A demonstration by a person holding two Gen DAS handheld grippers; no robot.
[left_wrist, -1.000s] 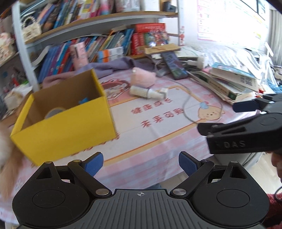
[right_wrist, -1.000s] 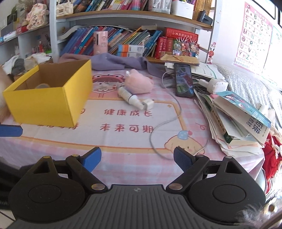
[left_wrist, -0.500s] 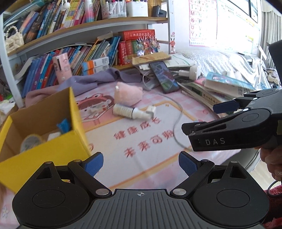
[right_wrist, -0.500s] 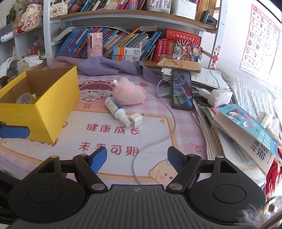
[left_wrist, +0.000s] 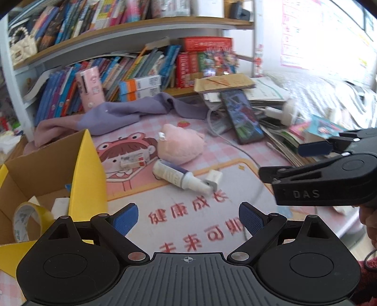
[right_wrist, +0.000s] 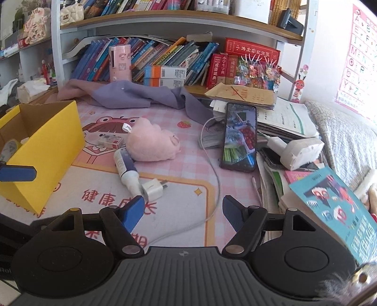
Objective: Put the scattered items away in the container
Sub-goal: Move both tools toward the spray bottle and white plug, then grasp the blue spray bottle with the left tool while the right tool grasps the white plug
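Both grippers over the pink surface point(right_wrist: 193, 150), jaws open and empty.
"DAS" on right gripper point(left_wrist: 306, 150); left gripper point(left_wrist: 187, 215) beside yellow box point(right_wrist: 47, 150); tube point(right_wrist: 124, 168), plug point(right_wrist: 153, 188), pink toy point(right_wrist: 150, 146) lying near.

Behind the table stood a bookshelf point(right_wrist: 165, 21) packed with leaning books point(right_wrist: 165, 56), a pink cylindrical case point(right_wrist: 120, 62) upright among them. A purple cloth point(right_wrist: 146, 95) lay crumpled along the table's back edge. To the right, a phone point(right_wrist: 240, 136) with a lit screen leaned on a stack of papers point(right_wrist: 285, 117), and a teal-covered book point(right_wrist: 334, 207) topped another pile. An alphabet poster point(right_wrist: 360, 54) hung on the wall.
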